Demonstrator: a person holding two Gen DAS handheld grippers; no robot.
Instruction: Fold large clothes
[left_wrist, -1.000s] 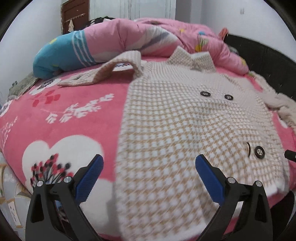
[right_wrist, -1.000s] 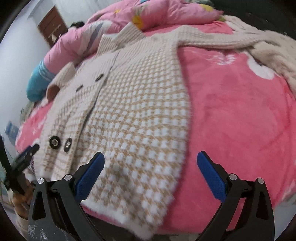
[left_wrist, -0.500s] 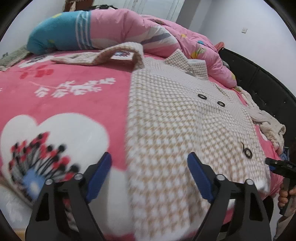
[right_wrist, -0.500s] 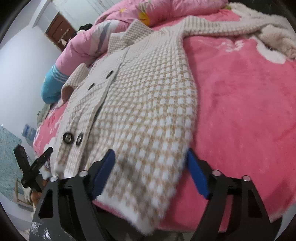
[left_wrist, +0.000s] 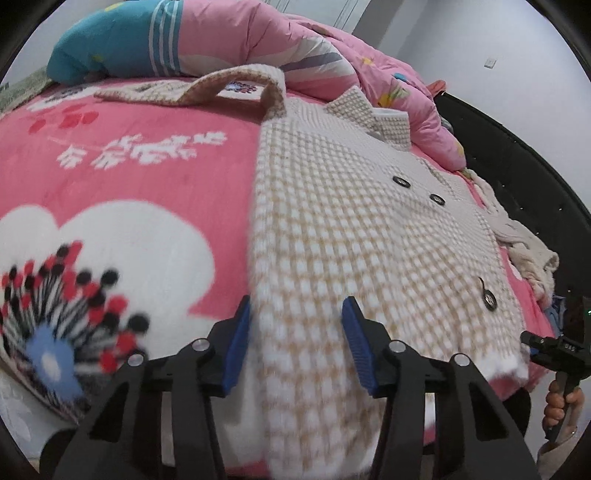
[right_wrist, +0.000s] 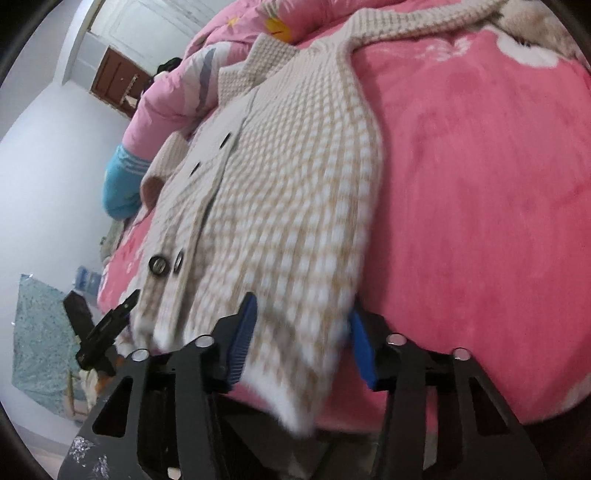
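A beige-and-white checked knitted cardigan (left_wrist: 343, 236) lies flat on the pink fleece bed cover (left_wrist: 122, 177), filling mid-frame. Left claw (left_wrist: 295, 347) and right claw (right_wrist: 301, 339), low in frame, are closing around its hem corners.

A pink fleece blanket (left_wrist: 122, 155) printed with white hearts and flowers covers the bed, a rumpled pink quilt (left_wrist: 258, 40) with a teal striped end heaped along its far side. A cream knitted garment (left_wrist: 524, 251) lies bunched beside the black headboard (left_wrist: 517, 162). A brown wooden door (right_wrist: 118, 83) stands beyond
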